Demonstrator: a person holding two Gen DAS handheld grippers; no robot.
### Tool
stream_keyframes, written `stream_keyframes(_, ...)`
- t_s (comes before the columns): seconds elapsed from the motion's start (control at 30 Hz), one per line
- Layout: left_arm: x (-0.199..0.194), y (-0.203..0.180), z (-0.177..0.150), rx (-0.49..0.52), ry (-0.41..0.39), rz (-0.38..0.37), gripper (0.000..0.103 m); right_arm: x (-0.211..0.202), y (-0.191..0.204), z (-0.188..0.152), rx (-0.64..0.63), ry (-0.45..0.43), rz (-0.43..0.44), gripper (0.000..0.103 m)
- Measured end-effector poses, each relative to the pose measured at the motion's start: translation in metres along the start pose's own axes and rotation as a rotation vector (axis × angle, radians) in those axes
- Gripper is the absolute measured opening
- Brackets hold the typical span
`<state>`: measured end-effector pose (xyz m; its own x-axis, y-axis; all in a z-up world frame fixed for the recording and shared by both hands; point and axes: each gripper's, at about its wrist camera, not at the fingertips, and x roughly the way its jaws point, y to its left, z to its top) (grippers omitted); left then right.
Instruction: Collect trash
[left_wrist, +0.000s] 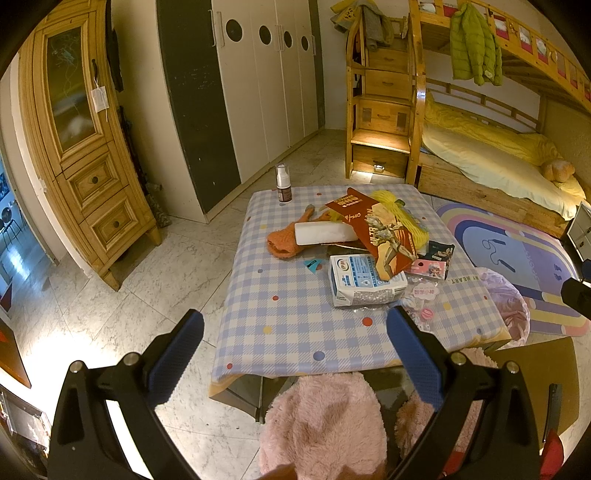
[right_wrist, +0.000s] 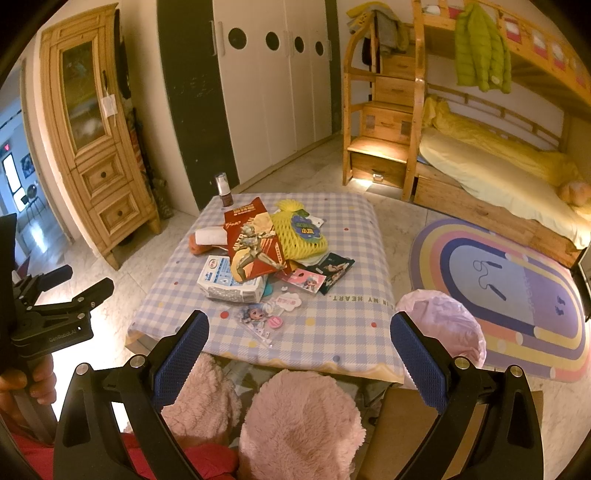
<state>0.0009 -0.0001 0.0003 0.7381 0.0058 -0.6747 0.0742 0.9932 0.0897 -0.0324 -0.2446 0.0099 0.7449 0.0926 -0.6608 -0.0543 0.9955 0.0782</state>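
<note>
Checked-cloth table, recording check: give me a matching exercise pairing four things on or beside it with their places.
Things:
1. small brown pump bottle
2. blue-and-white milk carton
3. yellow foam fruit net
4. pink plastic trash bag

Places:
A. beside the table's right edge
B. upright at the far left corner
C. lying partly under the red cartoon-hero card
D. far side of the pile, right of that card

Pairs: 1-B, 2-C, 3-D, 4-A

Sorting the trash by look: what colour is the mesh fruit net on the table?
Yellow; the fruit net shows best in the right wrist view.
</note>
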Motion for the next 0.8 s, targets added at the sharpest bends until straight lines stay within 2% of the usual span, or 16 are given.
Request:
stream_keyframes(0.23, 0.014, 0.003, -0.017, -0.006, 0.018, 0.009, 0.096, 0.009, 0.000, -0.007, -0.013, 0.012, -0.018, 0.098)
stream_keyframes(0.6, 0.051, -0.001, -0.025, 0.021, 0.015, -0.024, 0.096, 0.060, -0.007, -0.018, -0.071, -0.009, -0.051, 0.098)
stream_keyframes(0.73, 0.070, -0.004, -0.025, 0.013, 0.021, -0.050, 0.096, 0.086, -0.017, -0.018, -0.015, 0.008, 0.026, 0.098)
stream_keyframes(0.8, 0.080, -0.004, -0.026, -0.005, 0.029, -0.065, 0.096, 0.099, -0.018, -0.020, -0.010, 0.036, 0.030, 0.098)
